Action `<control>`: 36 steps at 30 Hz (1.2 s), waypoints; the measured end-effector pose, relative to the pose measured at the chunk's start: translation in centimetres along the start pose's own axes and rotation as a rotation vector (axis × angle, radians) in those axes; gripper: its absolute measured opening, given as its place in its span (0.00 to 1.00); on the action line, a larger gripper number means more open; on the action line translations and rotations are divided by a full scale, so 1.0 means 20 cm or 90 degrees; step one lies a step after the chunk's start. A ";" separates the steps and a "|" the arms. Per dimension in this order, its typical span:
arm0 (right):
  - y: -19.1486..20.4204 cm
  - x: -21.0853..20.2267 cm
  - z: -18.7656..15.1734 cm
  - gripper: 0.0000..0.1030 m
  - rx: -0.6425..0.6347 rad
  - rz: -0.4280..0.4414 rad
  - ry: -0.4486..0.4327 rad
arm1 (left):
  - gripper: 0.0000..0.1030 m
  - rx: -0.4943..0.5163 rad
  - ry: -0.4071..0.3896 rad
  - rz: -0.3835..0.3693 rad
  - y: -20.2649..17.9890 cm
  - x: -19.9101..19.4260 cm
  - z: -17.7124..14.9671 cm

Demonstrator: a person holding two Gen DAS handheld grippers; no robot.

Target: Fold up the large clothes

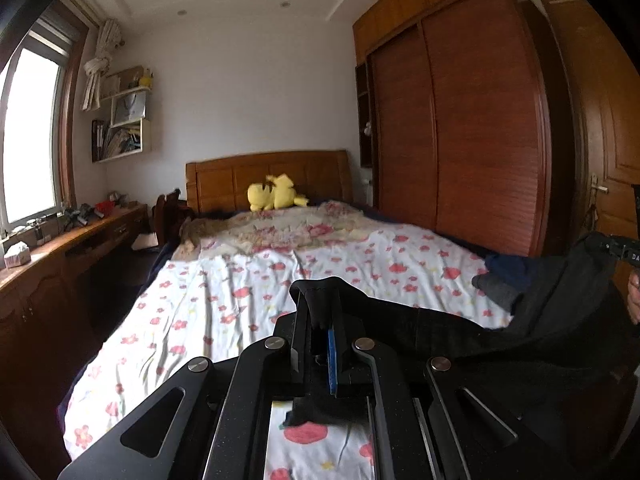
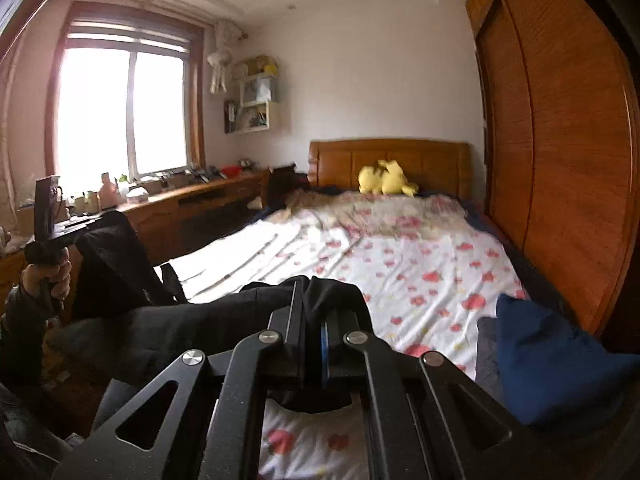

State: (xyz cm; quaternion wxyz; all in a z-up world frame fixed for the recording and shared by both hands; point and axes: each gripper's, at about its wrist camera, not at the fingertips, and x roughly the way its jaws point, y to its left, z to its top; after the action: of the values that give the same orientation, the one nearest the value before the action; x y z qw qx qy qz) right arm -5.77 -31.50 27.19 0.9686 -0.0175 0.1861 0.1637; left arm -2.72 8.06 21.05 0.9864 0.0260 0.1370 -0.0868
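Left tongs [image 1: 320, 320] and right tongs [image 2: 320, 312] are each clamping an edge of the black garment [image 1: 460, 332], which is hanging stretched between them above the near end of the bed [image 1: 240, 280], probably to spread it flat for folding. Both are pointing slightly downward toward 12 o'clock, where a yellow plush toy [image 1: 274, 196] is lying by the headboard.

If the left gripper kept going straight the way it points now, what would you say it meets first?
Probably the flowered bedsheet: the left gripper, shut on the black garment, tilts slightly downward over the bed. Depth is unclear, but nothing else seems to lie between.
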 end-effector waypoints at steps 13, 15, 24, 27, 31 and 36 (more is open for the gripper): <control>-0.37 0.85 -0.21 0.05 0.021 -0.040 0.131 | 0.05 -0.027 0.127 0.051 0.16 0.77 -0.14; -0.43 1.02 -0.20 0.05 0.021 -0.051 0.140 | 0.05 -0.019 0.135 0.063 0.12 0.85 -0.07; -0.66 1.55 -0.18 0.05 0.064 -0.069 0.183 | 0.06 -0.007 0.170 0.093 0.02 1.20 0.07; -0.69 1.68 -0.21 0.05 0.076 -0.070 0.202 | 0.06 -0.007 0.180 0.093 0.02 1.27 0.06; -0.69 1.79 -0.25 0.05 0.080 -0.081 0.220 | 0.06 -0.008 0.193 0.093 0.05 1.40 0.05; -0.69 1.86 -0.30 0.05 0.085 -0.090 0.246 | 0.06 -0.010 0.211 0.091 0.08 1.48 0.03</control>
State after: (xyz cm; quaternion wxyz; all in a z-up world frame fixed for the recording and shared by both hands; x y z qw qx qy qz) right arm 29.17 -33.61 7.65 0.9231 0.0029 0.3768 0.0764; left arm 25.68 4.75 13.59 0.9541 0.0416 0.2965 -0.0096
